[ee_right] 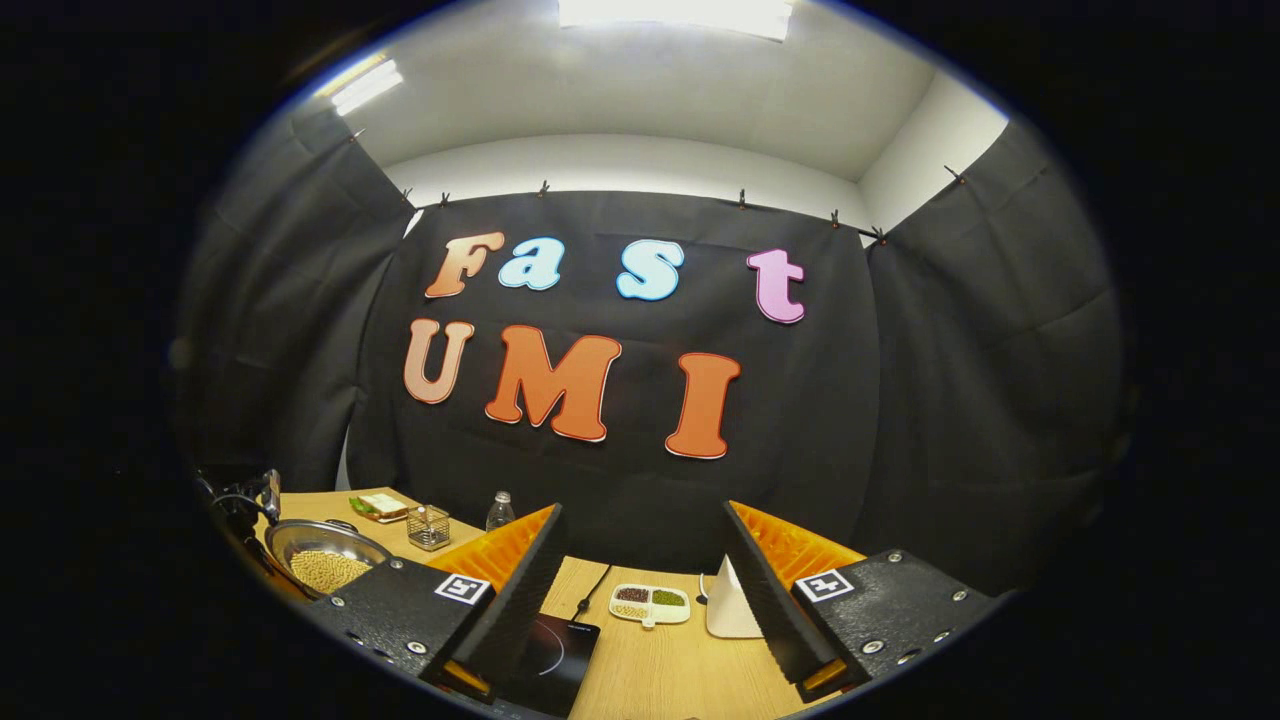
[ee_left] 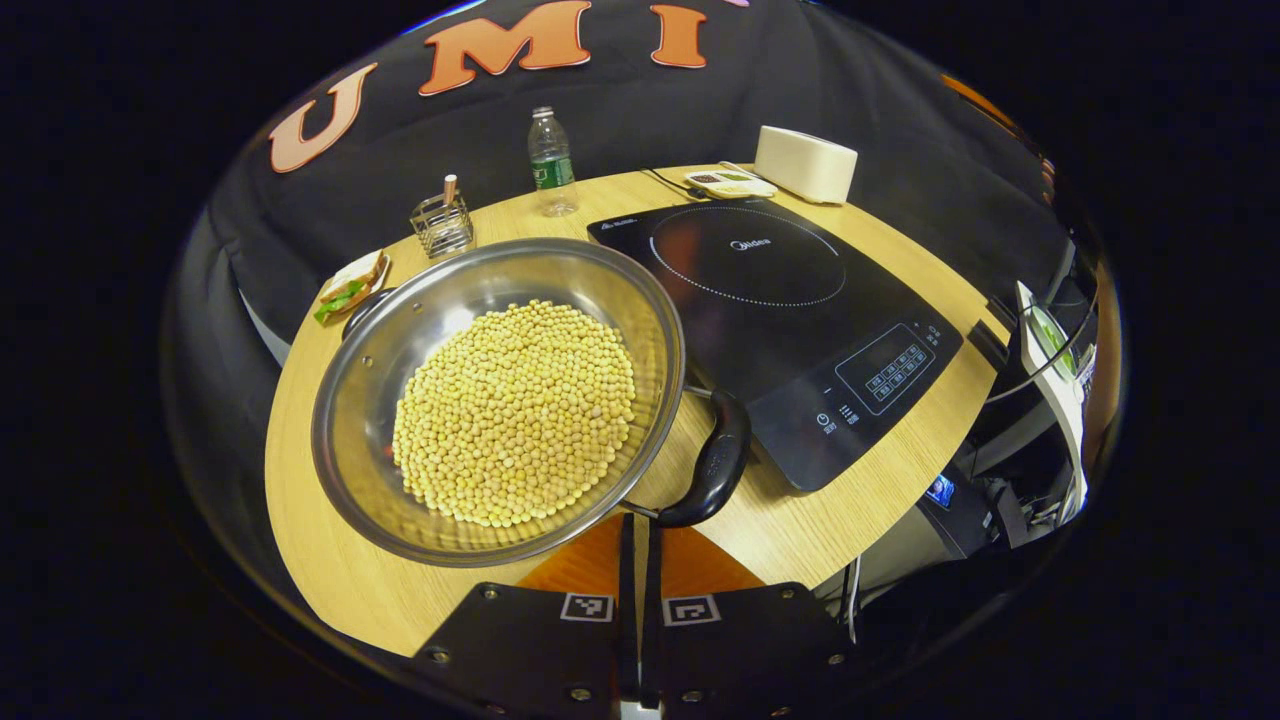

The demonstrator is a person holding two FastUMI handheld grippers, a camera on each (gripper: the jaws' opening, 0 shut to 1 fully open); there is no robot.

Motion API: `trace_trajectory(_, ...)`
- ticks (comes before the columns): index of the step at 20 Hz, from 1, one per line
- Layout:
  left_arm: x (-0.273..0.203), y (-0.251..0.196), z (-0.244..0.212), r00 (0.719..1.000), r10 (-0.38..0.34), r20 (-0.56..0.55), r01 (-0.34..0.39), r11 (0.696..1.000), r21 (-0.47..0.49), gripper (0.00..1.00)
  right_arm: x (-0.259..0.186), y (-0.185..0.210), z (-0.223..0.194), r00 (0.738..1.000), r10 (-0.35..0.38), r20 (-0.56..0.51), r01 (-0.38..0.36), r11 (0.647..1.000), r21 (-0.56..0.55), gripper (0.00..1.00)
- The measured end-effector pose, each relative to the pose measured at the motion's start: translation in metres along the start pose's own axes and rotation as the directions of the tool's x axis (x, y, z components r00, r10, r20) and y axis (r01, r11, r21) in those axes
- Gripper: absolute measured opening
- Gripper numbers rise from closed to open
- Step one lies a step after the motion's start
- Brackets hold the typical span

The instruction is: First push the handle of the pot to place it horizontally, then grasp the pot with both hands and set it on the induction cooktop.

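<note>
A steel pot (ee_left: pixel 420 300) full of yellow beans (ee_left: pixel 515 410) stands on the round wooden table (ee_left: pixel 320 560), left of the black induction cooktop (ee_left: pixel 780 300). Its black loop handle (ee_left: pixel 715 465) hangs at the rim's near right side; a second handle (ee_left: pixel 362 310) shows at the far left rim. My left gripper (ee_left: pixel 640 530) is shut with nothing in it, its tips just below the near handle's lower end. My right gripper (ee_right: pixel 645 550) is open and empty, held high and level, well to the right of the pot (ee_right: pixel 325 560) and above the cooktop (ee_right: pixel 555 650).
At the table's back stand a water bottle (ee_left: pixel 551 160), a wire holder (ee_left: pixel 442 225), a white box (ee_left: pixel 806 163) and a small divided dish (ee_left: pixel 730 183). A plate of food (ee_left: pixel 350 287) lies behind the pot. Equipment and cables (ee_left: pixel 1040 400) sit off the table's right edge.
</note>
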State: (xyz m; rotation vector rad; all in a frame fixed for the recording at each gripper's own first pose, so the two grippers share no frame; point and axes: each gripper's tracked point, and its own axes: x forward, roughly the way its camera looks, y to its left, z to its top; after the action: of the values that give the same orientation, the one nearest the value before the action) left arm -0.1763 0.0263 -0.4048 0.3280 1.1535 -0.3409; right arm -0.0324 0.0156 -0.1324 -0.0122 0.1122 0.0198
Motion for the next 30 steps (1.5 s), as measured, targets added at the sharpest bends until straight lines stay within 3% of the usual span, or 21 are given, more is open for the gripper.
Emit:
trace_trajectory(16, 0.036, -0.023, 0.054, 0.995, -0.086, 0.047, 0.087, 0.996, -0.025, 0.01, 0.014, 0.009, -0.027, 0.998, 0.008, -0.061, -0.008, 1.0, 0.005, 0.95)
trace_trajectory(30, 0.057, -0.018, 0.092, 0.994, -0.034, 0.105, 0.039, 0.998, -0.044, 0.01, 0.015, 0.018, -0.04, 0.995, 0.011, -0.095, -0.011, 1.0, 0.0, 0.95)
